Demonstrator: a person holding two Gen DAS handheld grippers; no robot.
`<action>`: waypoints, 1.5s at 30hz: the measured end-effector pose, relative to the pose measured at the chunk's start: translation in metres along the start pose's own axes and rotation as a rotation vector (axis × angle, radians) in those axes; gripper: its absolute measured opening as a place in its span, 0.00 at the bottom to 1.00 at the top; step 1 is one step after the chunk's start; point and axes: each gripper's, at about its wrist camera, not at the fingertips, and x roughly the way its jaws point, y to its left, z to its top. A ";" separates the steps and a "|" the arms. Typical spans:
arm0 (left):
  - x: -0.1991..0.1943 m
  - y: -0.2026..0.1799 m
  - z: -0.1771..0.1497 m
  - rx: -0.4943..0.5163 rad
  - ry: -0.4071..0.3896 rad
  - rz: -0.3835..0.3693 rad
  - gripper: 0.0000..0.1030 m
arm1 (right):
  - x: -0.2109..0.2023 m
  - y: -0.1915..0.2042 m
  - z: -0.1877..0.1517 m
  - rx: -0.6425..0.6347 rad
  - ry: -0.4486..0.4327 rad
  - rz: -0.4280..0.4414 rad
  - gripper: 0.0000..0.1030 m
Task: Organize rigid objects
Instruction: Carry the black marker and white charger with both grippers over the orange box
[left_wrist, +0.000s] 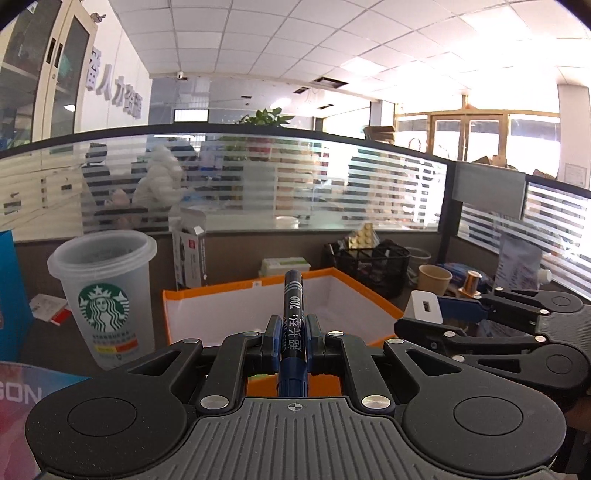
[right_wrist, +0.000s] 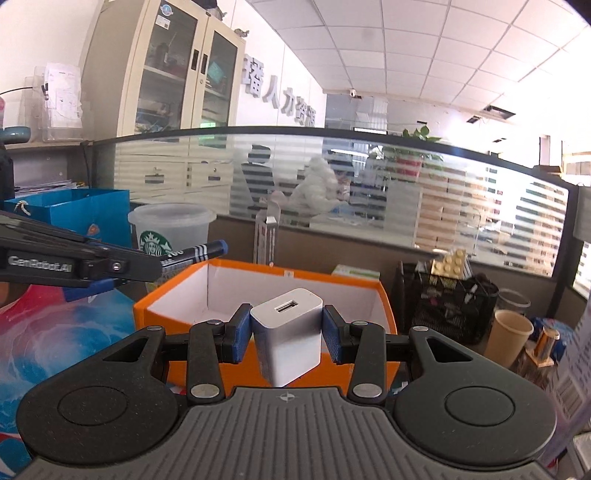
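My left gripper (left_wrist: 293, 341) is shut on a dark blue marker pen (left_wrist: 293, 314) that points forward over the near rim of an orange box (left_wrist: 236, 290) with a white inside. My right gripper (right_wrist: 287, 334) is shut on a white USB charger block (right_wrist: 286, 332), held just before the same orange box (right_wrist: 159, 310). In the left wrist view the right gripper (left_wrist: 428, 314) with the charger (left_wrist: 424, 306) hangs at the box's right side. In the right wrist view the left gripper's fingers (right_wrist: 122, 267) and the marker (right_wrist: 199, 253) reach in from the left.
A clear Starbucks cup (left_wrist: 105, 295) stands left of the box, with a blue paper bag (right_wrist: 85, 214) behind it. A black mesh organiser (right_wrist: 450, 299), a paper cup (right_wrist: 511, 332) and a small brass spool (right_wrist: 546, 341) stand to the right. A frosted glass partition (left_wrist: 258, 184) closes the desk's back.
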 end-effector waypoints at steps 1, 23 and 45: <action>0.003 0.001 0.002 -0.001 -0.004 0.005 0.10 | 0.002 0.000 0.003 -0.001 -0.005 -0.001 0.36; 0.096 0.040 0.015 -0.060 0.052 0.052 0.10 | 0.085 -0.029 0.028 0.018 -0.002 0.010 0.36; 0.142 0.054 -0.015 -0.083 0.176 0.031 0.10 | 0.156 -0.035 -0.004 0.076 0.173 0.091 0.36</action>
